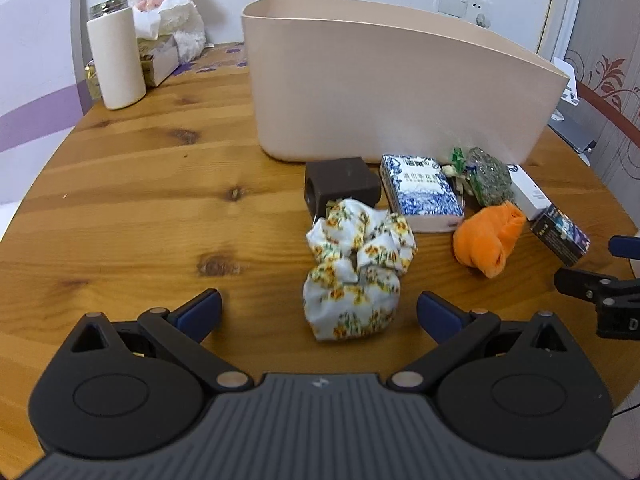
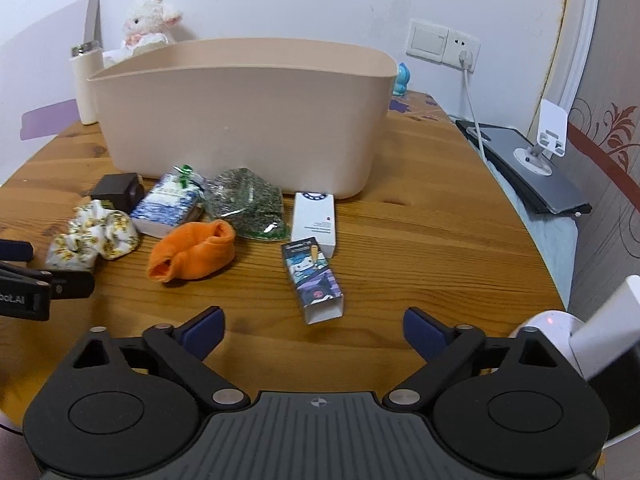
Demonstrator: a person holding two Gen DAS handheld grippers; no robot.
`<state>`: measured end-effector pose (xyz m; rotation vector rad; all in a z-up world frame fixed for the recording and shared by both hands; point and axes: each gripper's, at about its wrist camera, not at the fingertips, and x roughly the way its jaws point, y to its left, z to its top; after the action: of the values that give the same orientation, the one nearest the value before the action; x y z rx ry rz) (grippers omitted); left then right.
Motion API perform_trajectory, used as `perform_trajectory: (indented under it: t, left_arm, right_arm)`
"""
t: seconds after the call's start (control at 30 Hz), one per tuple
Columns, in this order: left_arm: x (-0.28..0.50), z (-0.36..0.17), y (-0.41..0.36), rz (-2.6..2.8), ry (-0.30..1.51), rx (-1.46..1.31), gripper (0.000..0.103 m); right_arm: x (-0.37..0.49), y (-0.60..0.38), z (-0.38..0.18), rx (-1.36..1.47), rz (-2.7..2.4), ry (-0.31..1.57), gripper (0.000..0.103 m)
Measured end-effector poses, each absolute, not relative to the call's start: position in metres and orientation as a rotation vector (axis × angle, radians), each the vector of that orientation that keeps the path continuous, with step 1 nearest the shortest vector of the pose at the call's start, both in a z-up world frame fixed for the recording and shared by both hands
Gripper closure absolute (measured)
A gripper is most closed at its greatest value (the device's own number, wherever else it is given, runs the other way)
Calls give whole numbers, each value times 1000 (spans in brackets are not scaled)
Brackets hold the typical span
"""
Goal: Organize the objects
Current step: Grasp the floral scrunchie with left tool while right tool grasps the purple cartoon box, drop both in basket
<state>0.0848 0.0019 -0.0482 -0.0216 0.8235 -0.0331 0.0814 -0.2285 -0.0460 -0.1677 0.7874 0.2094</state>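
Observation:
A beige plastic bin (image 1: 384, 92) (image 2: 248, 116) stands on the wooden table (image 1: 140, 208). In front of it lie a floral scrunchie (image 1: 356, 276) (image 2: 94, 238), a dark brown block (image 1: 340, 184) (image 2: 118, 190), a blue-white tissue pack (image 1: 420, 192) (image 2: 168, 208), a clear bag of green bits (image 1: 490, 178) (image 2: 248, 204), an orange sock (image 1: 488, 240) (image 2: 192, 252), a white box (image 1: 528, 192) (image 2: 314, 220) and a dark cartoon box (image 1: 560, 236) (image 2: 314, 280). My left gripper (image 1: 320, 314) is open, with the scrunchie just ahead between its fingers. My right gripper (image 2: 314, 328) is open and empty, just short of the cartoon box.
A white bottle (image 1: 116, 60), a plush lamb (image 1: 168, 8) and a tissue box (image 1: 160, 60) stand at the back left. A grey tablet with a white stand (image 2: 532, 160) lies off the right edge. A white device (image 2: 560, 332) sits near my right gripper.

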Motion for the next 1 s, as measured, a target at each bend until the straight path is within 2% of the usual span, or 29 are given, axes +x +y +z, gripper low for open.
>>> perform_trajectory:
  t: [0.07,0.1,0.17,0.23,0.27,0.3,0.33,0.4,0.43,0.67,1.0]
  left_arm:
    - [88,-49,0,-35,813,-12,4]
    - [89,-49,-1,-28,801,3,13]
    - [90,-47,-4,-42,786,27,23]
    - [90,-45,-4,-56,779,31,47]
    - [90,-43,-5,-70,778,31,54]
    - [89,-42,-5,-81,779,34,68]
    - [89,-41,-5,-91,782,35,76]
    - [87,-40,-5,-100,791,37,80]
    - [86,-39,-5,-102,794,43,82]
    - [66,-19,1,-126,758,39,83]
    - [74,51,12,-108,573,43,83]
  right_arm:
    - [89,-229,-51,-171,205,790,14]
    - [93,-229,-52,-171,205,789,17]
    - [98,-228,-54,-170,213,776,21]
    - [101,-226,-53,-166,231,765,31]
    - [102,-225,-53,-162,238,763,41]
    - [103,-223,-53,-157,244,762,53]
    - [103,-222,-52,-152,250,762,60]
    - [102,-218,-50,-159,256,768,77]
    - [101,-216,-49,-169,259,767,81]
    - [83,-217,-28,-168,262,749,82]
    - [85,-224,45,-142,235,561,82]
